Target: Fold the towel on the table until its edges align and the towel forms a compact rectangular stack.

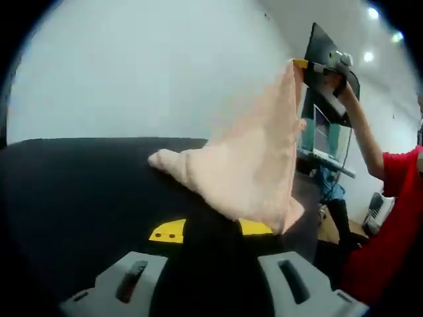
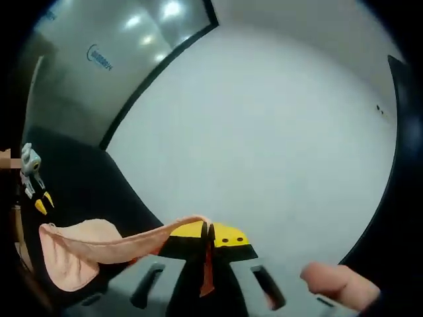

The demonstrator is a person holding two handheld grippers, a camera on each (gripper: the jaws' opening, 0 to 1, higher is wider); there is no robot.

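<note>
A peach towel hangs in the left gripper view from its top corner, pinched by my right gripper high at the upper right. It fans down onto the black table, one fold pointing left. Its lower corner drapes over the right yellow tip of my left gripper, whose jaws stand wide apart. In the right gripper view my right gripper is shut on the towel's edge. From there the towel sags left toward my left gripper.
A person's arm in a red sleeve holds the right gripper. A fingertip shows at the bottom right. Behind the table's right end stand a screen and other gear. A white wall lies beyond.
</note>
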